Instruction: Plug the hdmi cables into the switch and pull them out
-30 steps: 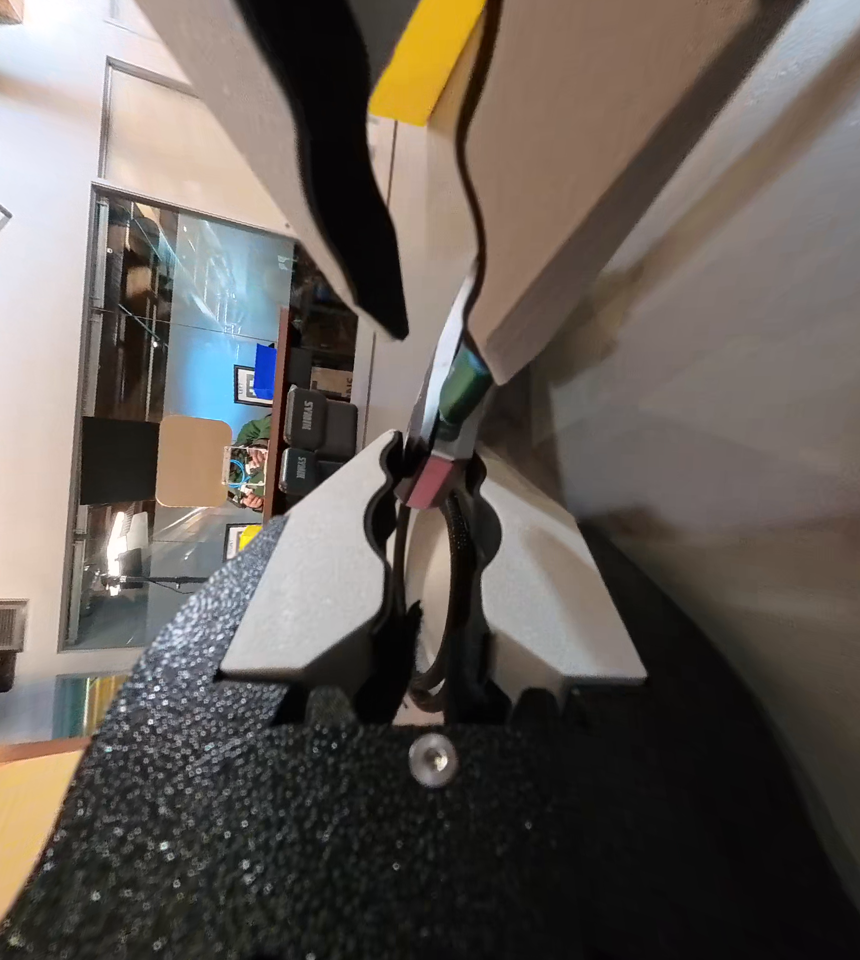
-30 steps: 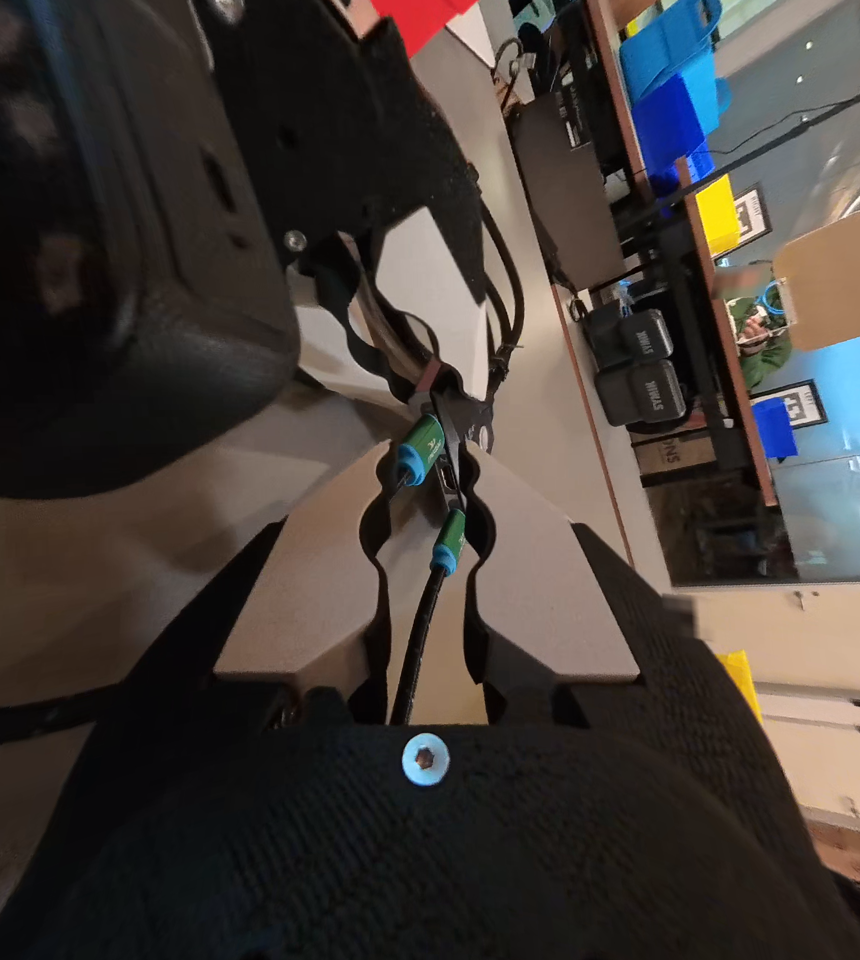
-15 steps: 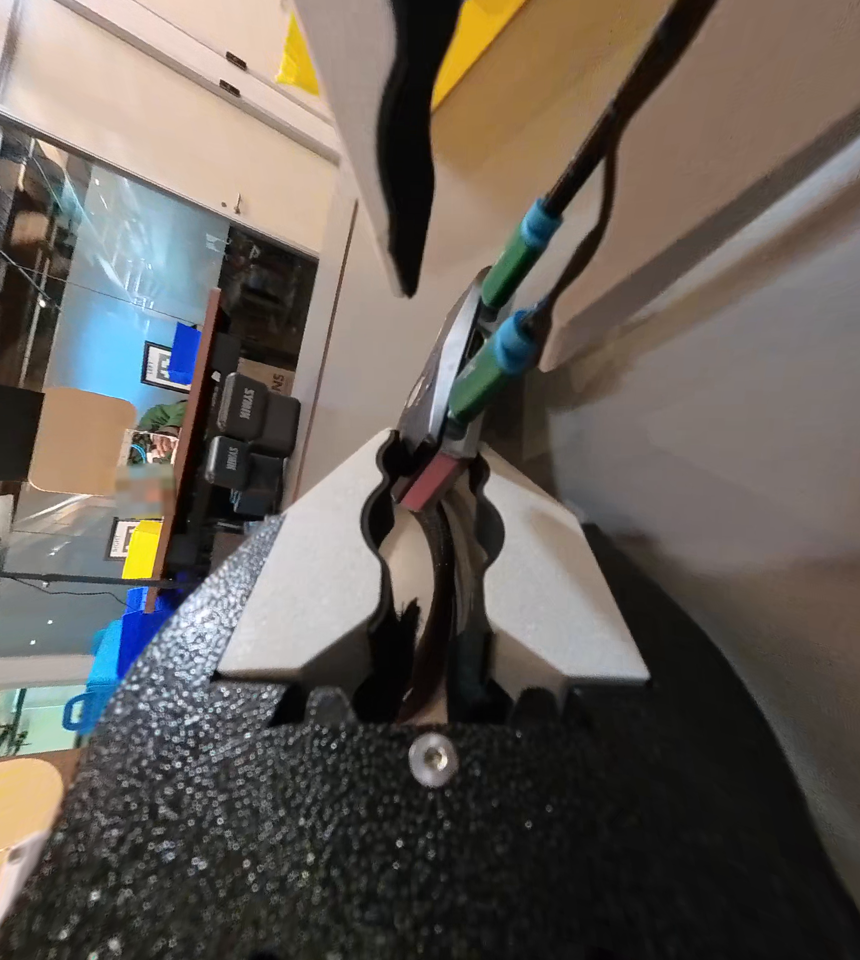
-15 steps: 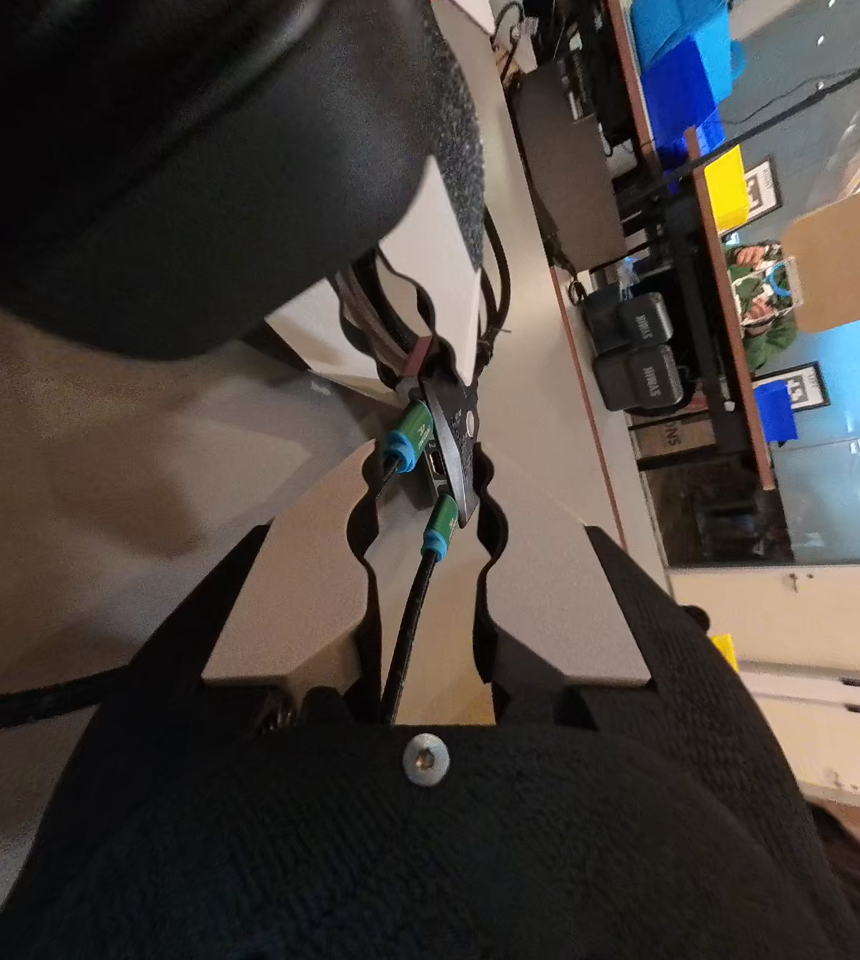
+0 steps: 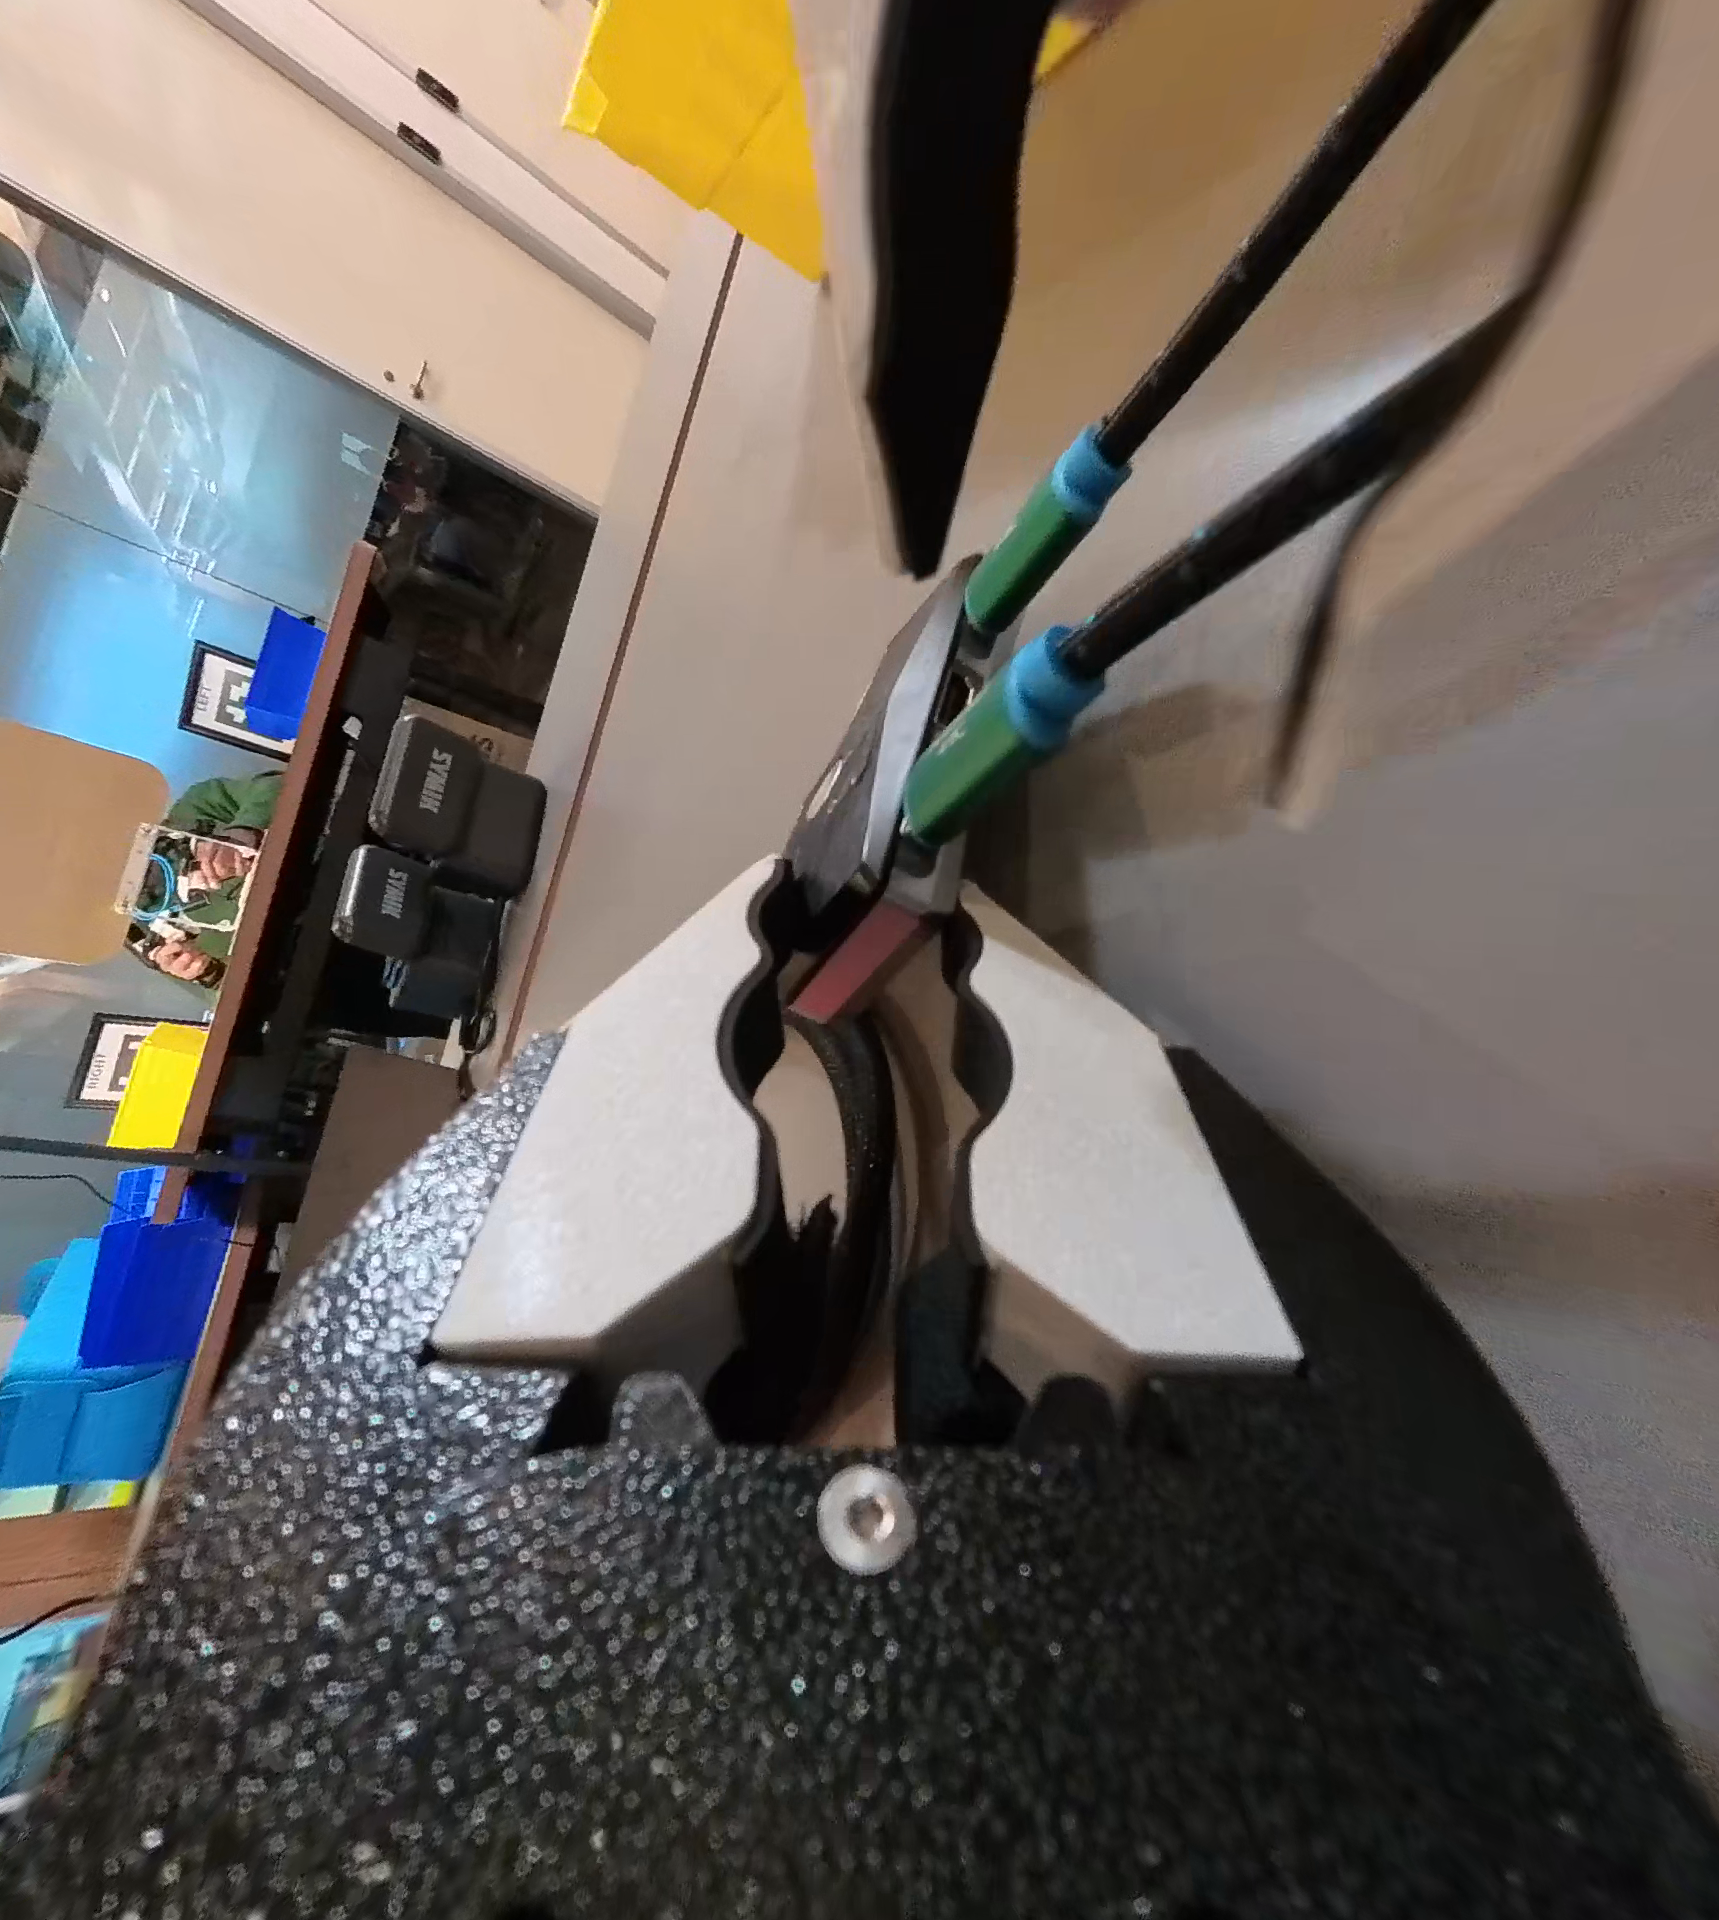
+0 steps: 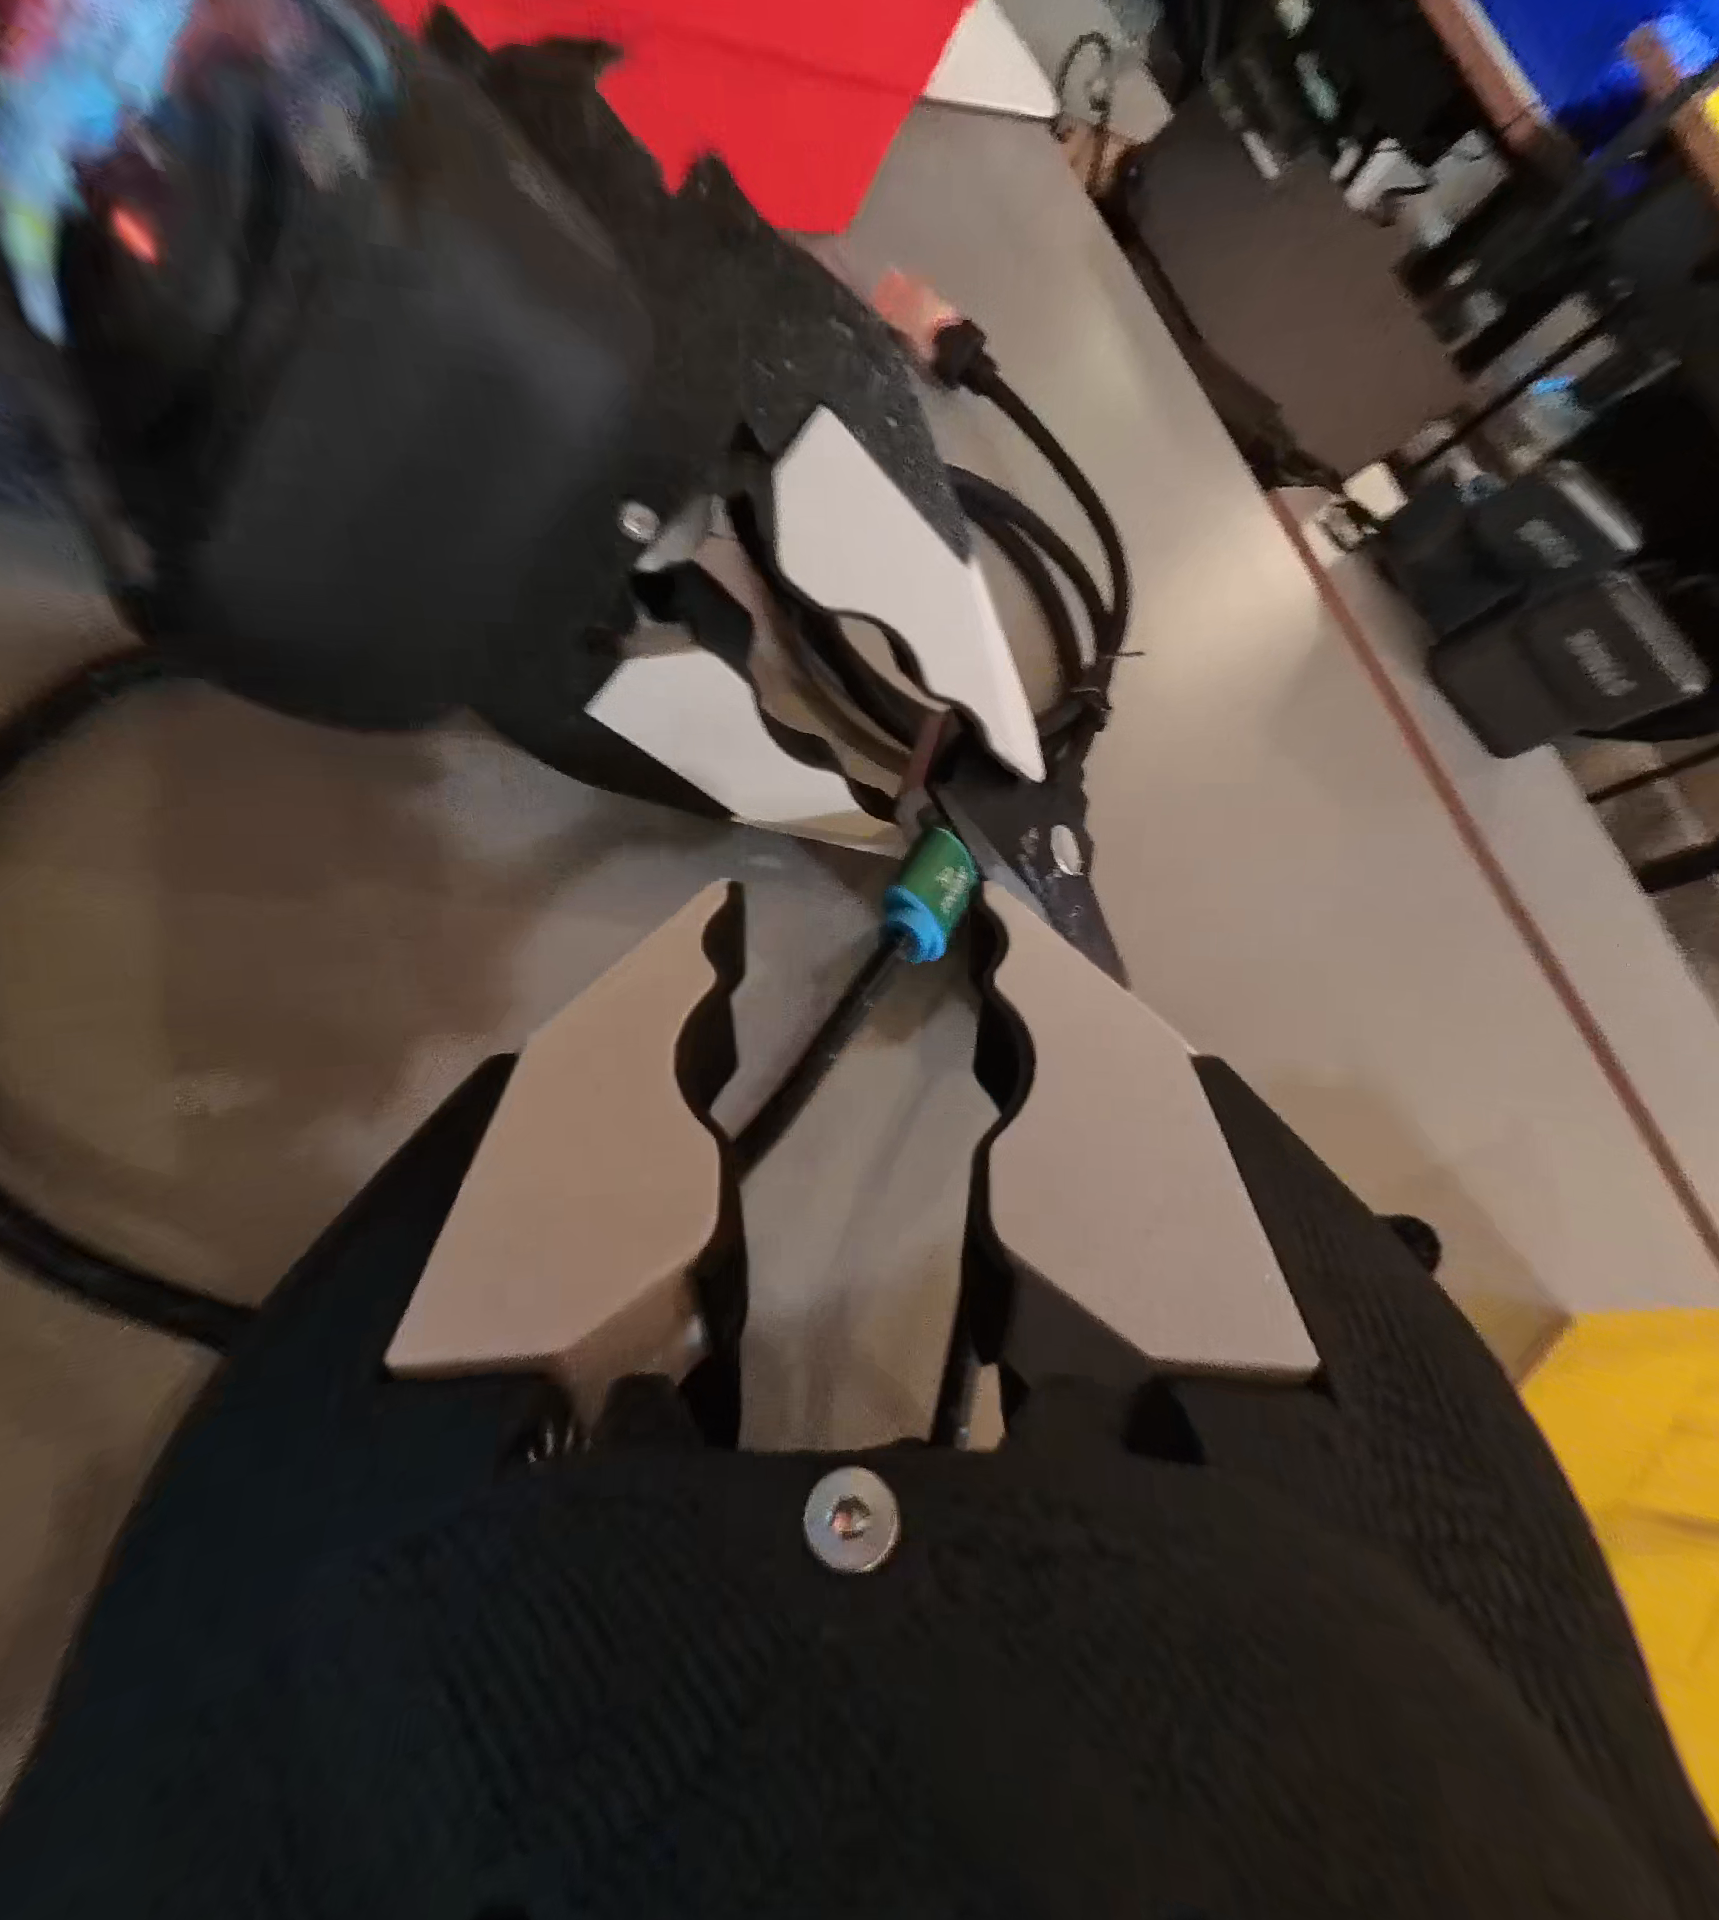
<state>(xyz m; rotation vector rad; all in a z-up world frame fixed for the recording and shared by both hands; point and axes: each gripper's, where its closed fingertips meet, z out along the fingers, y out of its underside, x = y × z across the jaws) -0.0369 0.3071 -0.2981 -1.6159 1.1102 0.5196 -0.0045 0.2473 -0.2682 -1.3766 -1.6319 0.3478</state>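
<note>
Beige and smooth, the tabletop (image 5: 1457, 1143) fills the right half of the left wrist view, tilted steeply, and it is the biggest thing to look at. Next in size are the two tools: grainy black bodies carrying pale wedge-shaped fingers with scalloped black inner edges. The left gripper (image 5: 860, 925) sits at the middle of its frame with its fingers drawn in on the near end of the switch (image 5: 881, 758), a small flat black box with a dull red face just at the fingertips. The right gripper (image 6: 855, 914) has its fingers standing apart, clamped on nothing that I can see; a thin black cable (image 6: 813, 1049) runs slantwise through the gap between them. Smaller again are the plugs: in the left wrist view two green metal barrels with blue collars, the lower plug (image 5: 969, 748) and the upper plug (image 5: 1026, 540), both seated in the switch's side (an empty port shows between them). The right wrist view is blurred and shows only one such plug clearly. My guess is the plugging half is done and the pulling half is starting. The next move would call for the right fingers to close squarely on one green barrel, not the cord, and draw straight out along the port while the left keeps the switch steady.
</note>
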